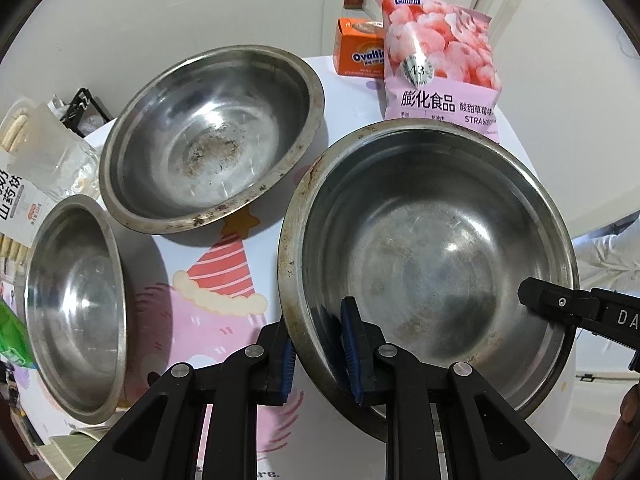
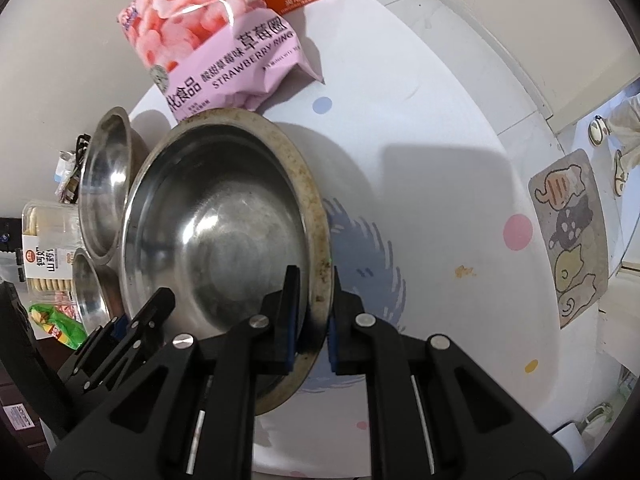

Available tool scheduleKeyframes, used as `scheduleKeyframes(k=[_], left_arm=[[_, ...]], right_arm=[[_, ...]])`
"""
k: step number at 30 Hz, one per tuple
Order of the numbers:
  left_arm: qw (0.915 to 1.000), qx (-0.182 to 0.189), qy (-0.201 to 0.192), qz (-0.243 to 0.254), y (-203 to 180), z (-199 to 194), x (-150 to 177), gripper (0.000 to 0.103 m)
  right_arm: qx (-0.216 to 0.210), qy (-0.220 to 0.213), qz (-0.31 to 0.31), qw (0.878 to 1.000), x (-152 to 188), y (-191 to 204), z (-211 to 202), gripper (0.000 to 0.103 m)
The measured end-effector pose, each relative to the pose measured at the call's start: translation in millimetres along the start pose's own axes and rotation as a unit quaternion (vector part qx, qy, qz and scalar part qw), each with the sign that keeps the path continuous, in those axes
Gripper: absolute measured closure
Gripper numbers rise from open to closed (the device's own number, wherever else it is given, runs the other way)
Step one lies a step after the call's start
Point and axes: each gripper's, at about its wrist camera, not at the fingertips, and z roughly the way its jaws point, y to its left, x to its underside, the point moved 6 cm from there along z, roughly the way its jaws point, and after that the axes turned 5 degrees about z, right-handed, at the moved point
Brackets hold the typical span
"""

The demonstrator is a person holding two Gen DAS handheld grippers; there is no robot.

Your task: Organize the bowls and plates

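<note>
A large steel bowl (image 1: 432, 248) with a stained rim sits at the right of the table; it also shows in the right wrist view (image 2: 224, 224). My left gripper (image 1: 318, 354) is shut on its near-left rim, one pad inside and one outside. My right gripper (image 2: 314, 330) is shut on the opposite rim; its finger shows in the left wrist view (image 1: 560, 304). A second steel bowl (image 1: 212, 136) with a dirty bottom lies behind on the left. A third steel bowl (image 1: 76, 304) sits at the near left.
A pink strawberry-ring snack bag (image 1: 436, 60) and an orange Ovaltine box (image 1: 360, 48) stand behind the large bowl. Biscuit packs (image 1: 20, 184) and a green packet (image 1: 12, 336) lie at the left table edge. A patterned floor mat (image 2: 572, 240) lies right of the table.
</note>
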Motion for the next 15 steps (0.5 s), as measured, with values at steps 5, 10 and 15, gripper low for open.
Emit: scheduleKeyframes(k=[5,10,15], left_arm=[[0.9999,0.003,-0.016,-0.002,1.6,-14.4,3.2,0.083],[0.9993,0.003,-0.036,-0.006,9.3,-32.5,2.0,0.083],[0.9980,-0.006,-0.062,-0.007,16.1,-56.2,-4.1,0.083]], right_arm=[[-0.008,-0.016,-0.007,1.000,4.8,8.8,-9.6,0.090],[-0.013,-0.034,-0.019,0.999,6.4,20.3,-24.4,0.090],[-0.021,-0.051,-0.032,0.998,6.7,36.9,-38.0,0.090]])
